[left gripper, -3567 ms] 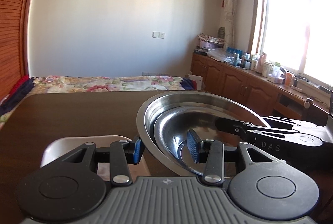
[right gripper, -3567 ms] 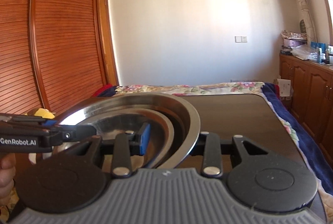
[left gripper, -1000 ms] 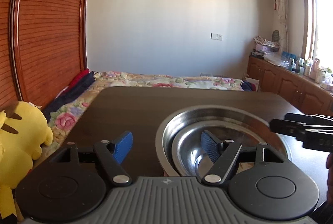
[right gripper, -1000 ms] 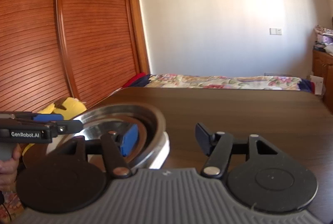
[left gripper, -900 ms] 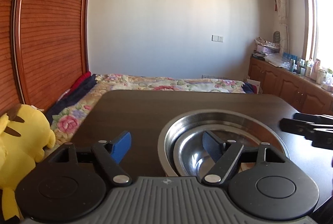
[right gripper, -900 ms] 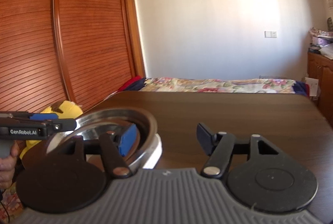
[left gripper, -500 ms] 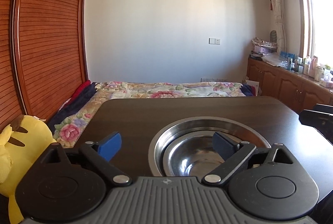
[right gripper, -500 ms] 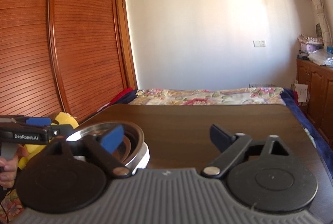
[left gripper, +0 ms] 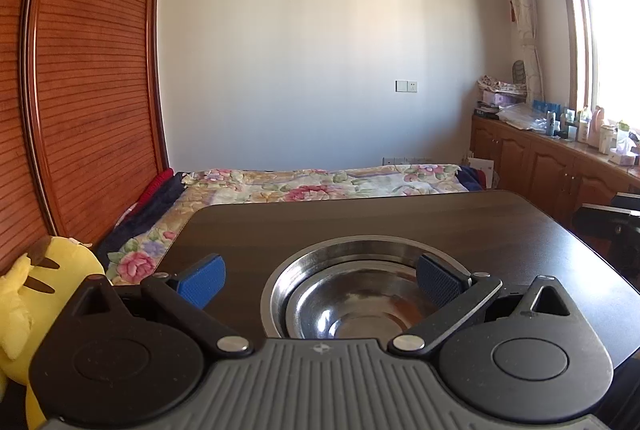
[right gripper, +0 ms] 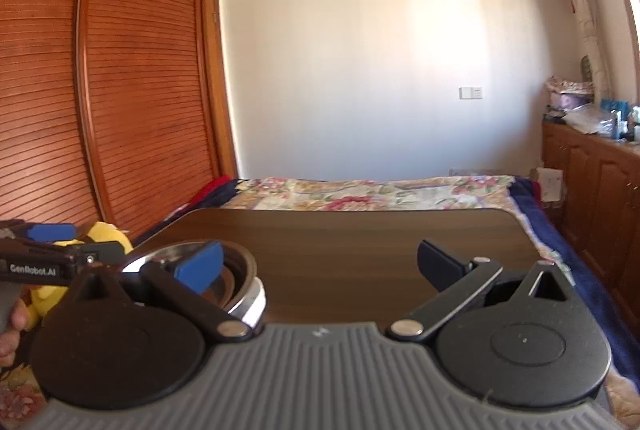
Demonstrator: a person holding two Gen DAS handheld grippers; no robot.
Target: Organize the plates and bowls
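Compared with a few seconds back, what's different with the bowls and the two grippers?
Both grippers let go of the nested steel bowls: each was clamped on the outer rim, carrying the stack. The left gripper and right gripper have just been opening and now stand wide, nothing pressed between their fingers, and both have pulled back. The stack now sits on the dark table, nested as before.

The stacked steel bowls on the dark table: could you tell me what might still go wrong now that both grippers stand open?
1. The left gripper, just opened wide, straddles the outer bowl; pulling back sideways could let a finger clip the rim.
2. The inner bowl sits loosely nested, so a bump may rattle or shift it.
3. The stack looks close to the table edge nearest the cameras and might slide off if nudged.
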